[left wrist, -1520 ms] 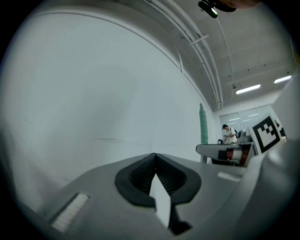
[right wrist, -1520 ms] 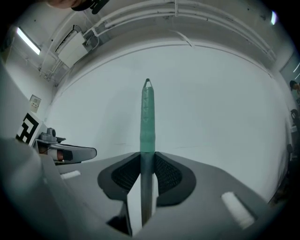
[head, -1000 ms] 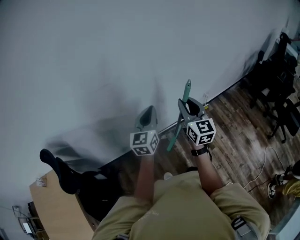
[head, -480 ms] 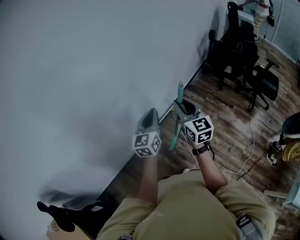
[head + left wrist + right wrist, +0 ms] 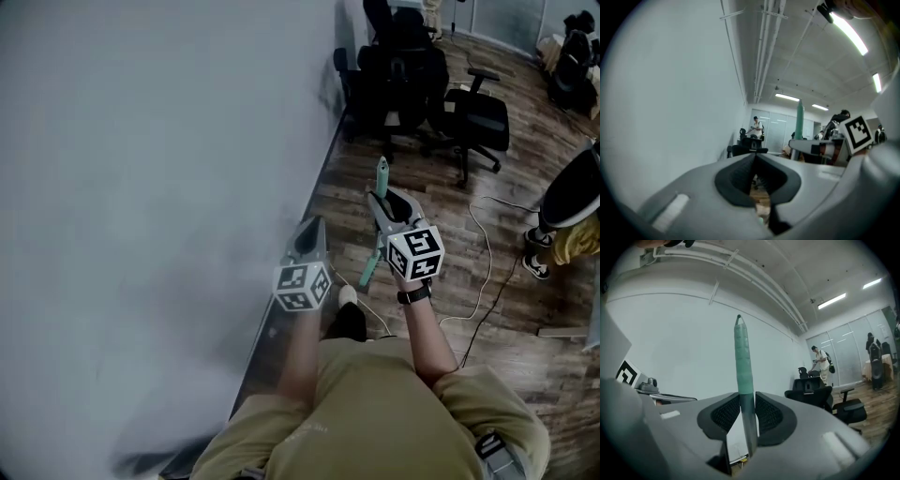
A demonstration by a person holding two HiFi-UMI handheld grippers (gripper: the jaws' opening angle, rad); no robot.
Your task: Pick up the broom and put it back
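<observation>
The broom's green-tipped handle (image 5: 382,171) stands upright in my right gripper (image 5: 385,200), and its lower shaft (image 5: 368,270) slants down toward the wooden floor. In the right gripper view the handle (image 5: 743,362) sits between the two black pads (image 5: 727,413), which touch it on both sides while the jaws are opening slightly. My left gripper (image 5: 310,232) hangs beside it near the wall, shut with nothing in it; its pads (image 5: 740,176) meet. The broom head is hidden from view.
A long white wall (image 5: 141,187) runs along the left. Black office chairs (image 5: 403,66) stand ahead by the wall, another (image 5: 476,117) to their right. A cable (image 5: 487,253) lies on the floor. A person (image 5: 820,363) stands far off.
Both grippers and the broom have swung round along the wall; the office chairs now lie ahead, and the dark chair and cardboard box at lower left have left the view.
</observation>
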